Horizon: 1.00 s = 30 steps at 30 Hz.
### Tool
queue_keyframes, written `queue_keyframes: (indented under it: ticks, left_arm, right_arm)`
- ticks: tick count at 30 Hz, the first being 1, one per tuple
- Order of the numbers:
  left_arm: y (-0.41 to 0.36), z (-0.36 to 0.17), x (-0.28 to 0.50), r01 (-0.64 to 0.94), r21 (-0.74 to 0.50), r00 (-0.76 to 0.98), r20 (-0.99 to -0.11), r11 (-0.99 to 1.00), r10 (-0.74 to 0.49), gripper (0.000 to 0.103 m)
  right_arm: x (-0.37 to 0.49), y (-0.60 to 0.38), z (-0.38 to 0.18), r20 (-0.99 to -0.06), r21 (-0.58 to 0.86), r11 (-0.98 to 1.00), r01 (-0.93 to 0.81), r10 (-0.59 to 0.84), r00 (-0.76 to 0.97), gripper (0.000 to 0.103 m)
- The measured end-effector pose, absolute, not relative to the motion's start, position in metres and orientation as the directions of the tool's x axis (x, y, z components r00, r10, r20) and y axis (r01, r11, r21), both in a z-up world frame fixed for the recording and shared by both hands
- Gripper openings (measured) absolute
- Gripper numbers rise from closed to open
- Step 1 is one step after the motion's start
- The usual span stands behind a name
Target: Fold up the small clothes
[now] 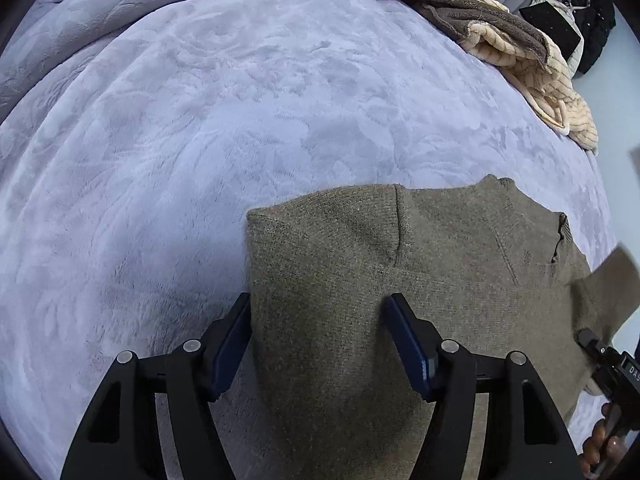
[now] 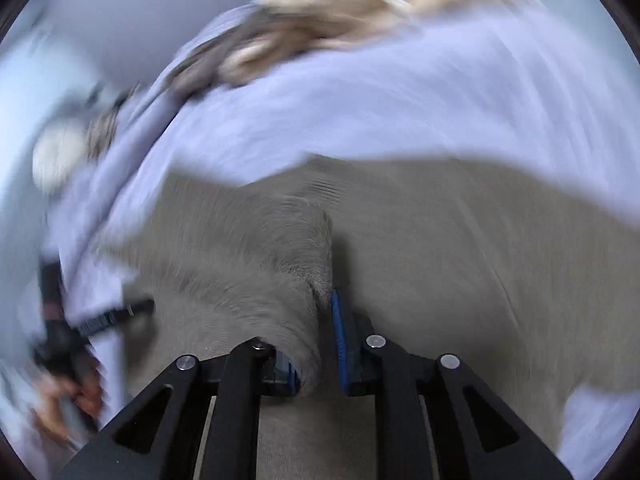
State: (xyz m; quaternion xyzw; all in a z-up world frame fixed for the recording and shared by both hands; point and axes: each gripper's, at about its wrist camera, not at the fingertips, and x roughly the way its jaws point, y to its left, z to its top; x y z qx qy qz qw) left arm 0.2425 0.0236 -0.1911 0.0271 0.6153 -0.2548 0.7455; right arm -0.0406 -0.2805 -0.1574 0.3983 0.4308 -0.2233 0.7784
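Folding the olive sweater [image 1: 400, 280] on the lavender bed [image 1: 200, 140], we clamp our right hand-held gripper [image 2: 324, 320] on its sleeve [image 2: 256, 264] mid-swing while our left hand-held gripper [image 1: 318, 312] straddles the folded edge, spread apart, next laying that sleeve flat.

Surface: bed with a pale lavender plush blanket [image 1: 180, 152], embossed floral pattern, covers the whole top.
Near edge: olive-brown knit sweater [image 1: 340, 280] lies flat on the blanket, left side folded in, one sleeve sticking out to the right.
Far right edge: cream ribbed fleece throw with a grey-brown reverse [image 1: 516, 36], bunched in a heap on the blanket, well apart from the sweater.
Right wrist view: heavy motion blur; same blanket [image 2: 400, 112], sweater [image 2: 480, 240] and throw [image 2: 340, 4] recognisable, no finer detail.
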Motion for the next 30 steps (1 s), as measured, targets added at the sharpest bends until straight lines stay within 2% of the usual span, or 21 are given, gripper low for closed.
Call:
queue_keyframes:
  ticks: [2,3,4,6,7,8,9,12,15,18,20,21,23,26,29,30]
  left_arm:
    - [0.023,-0.19,0.243,0.403,-0.272,0.13,-0.928,0.874,-0.349,0.064]
    - [0.022,-0.189,0.242,0.407,-0.277,0.135,-0.924,0.87,-0.358,0.042]
    - [0.02,-0.189,0.242,0.413,-0.286,0.13,-0.921,0.865,-0.366,0.025]
    - [0.018,-0.185,0.243,0.42,-0.303,0.116,-0.917,0.856,-0.381,0.013]
    - [0.015,-0.181,0.245,0.424,-0.301,0.114,-0.918,0.854,-0.38,0.013]
    - [0.015,-0.175,0.247,0.434,-0.315,0.108,-0.912,0.844,-0.396,0.013]
    - [0.018,-0.169,0.251,0.442,-0.332,0.106,-0.903,0.834,-0.416,0.013]
    - [0.028,-0.162,0.263,0.466,-0.352,0.098,-0.892,0.812,-0.442,0.013]
    - [0.029,-0.18,0.272,0.482,-0.327,0.079,-0.908,0.813,-0.412,0.013]
    - [0.035,-0.192,0.273,0.461,-0.354,0.069,-0.9,0.814,-0.43,0.013]
    - [0.036,-0.19,0.273,0.459,-0.36,0.073,-0.896,0.813,-0.438,0.013]
    - [0.037,-0.187,0.271,0.468,-0.358,0.076,-0.895,0.808,-0.44,0.014]
    - [0.039,-0.182,0.269,0.486,-0.345,0.083,-0.896,0.803,-0.435,0.014]
    - [0.044,-0.17,0.265,0.5,-0.303,0.122,-0.903,0.811,-0.412,0.014]
    - [0.054,-0.159,0.26,0.495,-0.273,0.152,-0.908,0.825,-0.391,0.014]
    - [0.058,-0.157,0.258,0.491,-0.257,0.163,-0.912,0.832,-0.378,0.014]
  right_arm:
    - [-0.068,-0.293,-0.168,-0.835,0.483,0.501,0.718,0.016,0.55,0.066]
    - [-0.076,-0.295,-0.169,-0.819,0.511,0.491,0.706,0.029,0.573,0.066]
    - [-0.077,-0.296,-0.169,-0.812,0.523,0.49,0.698,0.038,0.582,0.066]
    - [-0.074,-0.3,-0.171,-0.814,0.526,0.48,0.702,0.045,0.579,0.065]
    - [-0.073,-0.302,-0.172,-0.816,0.531,0.463,0.71,0.054,0.575,0.06]
    - [-0.067,-0.303,-0.173,-0.815,0.539,0.448,0.713,0.066,0.575,0.029]
    - [-0.065,-0.303,-0.171,-0.801,0.564,0.434,0.703,0.083,0.592,0.007]
    - [-0.061,-0.302,-0.153,-0.754,0.611,0.462,0.643,0.09,0.651,0.007]
    - [-0.06,-0.299,-0.15,-0.792,0.537,0.509,0.673,0.03,0.61,0.007]
    - [-0.076,-0.313,-0.176,-0.846,0.477,0.421,0.772,-0.02,0.533,0.008]
    - [-0.091,-0.317,-0.184,-0.825,0.525,0.351,0.775,-0.011,0.565,0.007]
    - [-0.095,-0.315,-0.182,-0.824,0.526,0.345,0.777,-0.017,0.566,0.012]
    - [-0.098,-0.308,-0.176,-0.836,0.506,0.358,0.785,-0.019,0.548,0.015]
    - [-0.096,-0.285,-0.173,-0.799,0.583,0.366,0.726,0.095,0.594,0.024]
    - [-0.068,-0.236,-0.18,-0.74,0.669,0.387,0.634,0.277,0.612,0.052]
    - [-0.057,-0.221,-0.185,-0.725,0.688,0.391,0.612,0.325,0.607,0.054]
